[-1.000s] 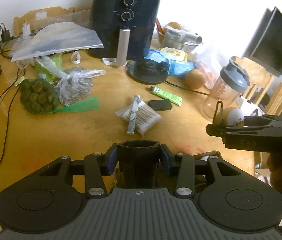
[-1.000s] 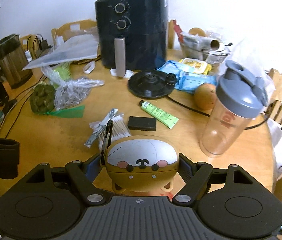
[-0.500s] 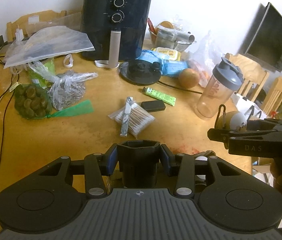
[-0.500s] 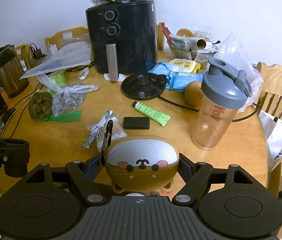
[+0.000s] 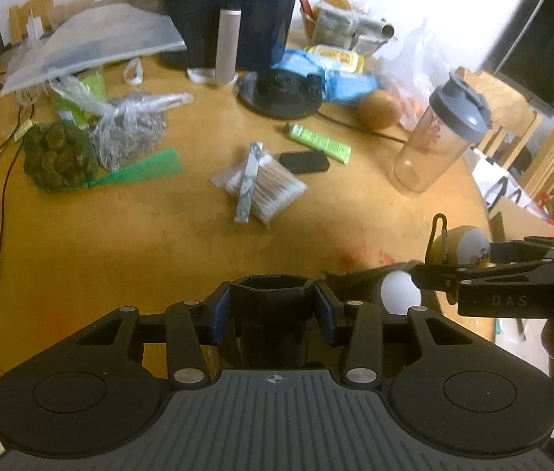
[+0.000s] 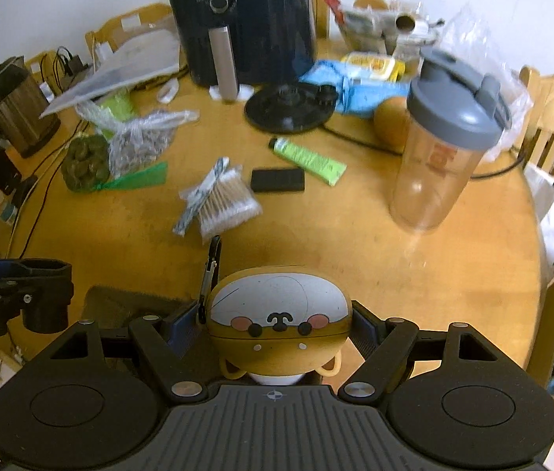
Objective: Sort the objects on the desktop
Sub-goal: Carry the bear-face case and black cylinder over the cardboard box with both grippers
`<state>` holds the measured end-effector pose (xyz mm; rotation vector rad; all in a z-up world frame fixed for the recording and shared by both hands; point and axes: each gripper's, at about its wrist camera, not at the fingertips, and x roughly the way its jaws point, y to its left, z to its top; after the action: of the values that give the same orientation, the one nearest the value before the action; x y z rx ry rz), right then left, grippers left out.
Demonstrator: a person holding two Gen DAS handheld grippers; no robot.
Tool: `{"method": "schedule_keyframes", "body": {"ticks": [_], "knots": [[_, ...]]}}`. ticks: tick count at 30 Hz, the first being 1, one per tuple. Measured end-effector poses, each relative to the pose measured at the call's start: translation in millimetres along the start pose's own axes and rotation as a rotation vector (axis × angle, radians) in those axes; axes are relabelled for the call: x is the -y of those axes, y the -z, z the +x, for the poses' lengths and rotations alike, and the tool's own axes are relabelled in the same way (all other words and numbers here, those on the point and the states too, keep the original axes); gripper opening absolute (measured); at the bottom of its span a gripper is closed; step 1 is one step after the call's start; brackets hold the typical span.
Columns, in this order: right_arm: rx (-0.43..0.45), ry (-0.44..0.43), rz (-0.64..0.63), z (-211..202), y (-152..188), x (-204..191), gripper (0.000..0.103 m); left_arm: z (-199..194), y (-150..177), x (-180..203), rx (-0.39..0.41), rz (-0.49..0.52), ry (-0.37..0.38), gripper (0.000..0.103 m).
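Left view: sits on the left gripper, looking forward and steeply down across the table; fryer at 12 o'clock, right gripper close at 3 o'clock.
Right view: sits on the right gripper, same forward-down tilt, near the table's front edge; shaker at 1 o'clock, left gripper at 9 o'clock.
Shared: fryer, shaker, swab pack, green tube, each other's gripper.
Nearness: both close above the tabletop.

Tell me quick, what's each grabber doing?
Left gripper: shut on a black hexagonal cup.
Right gripper: shut on a brown cartoon-face case.
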<state>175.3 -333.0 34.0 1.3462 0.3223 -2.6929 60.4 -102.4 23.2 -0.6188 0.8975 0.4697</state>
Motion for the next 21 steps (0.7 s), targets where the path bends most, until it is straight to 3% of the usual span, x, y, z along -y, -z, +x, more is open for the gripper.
{"method": "schedule_keyframes", "body": {"ticks": [9,21], "knots": [[-0.175,-0.023,0.022,14,4,-3,0.080,16,2,0,-0.128,-0.022,-0.020,0.043],[-0.303,-0.032,0.083,28,11,-7,0.080,28,9,0,-0.256,-0.042,-0.031,0.043]]}}
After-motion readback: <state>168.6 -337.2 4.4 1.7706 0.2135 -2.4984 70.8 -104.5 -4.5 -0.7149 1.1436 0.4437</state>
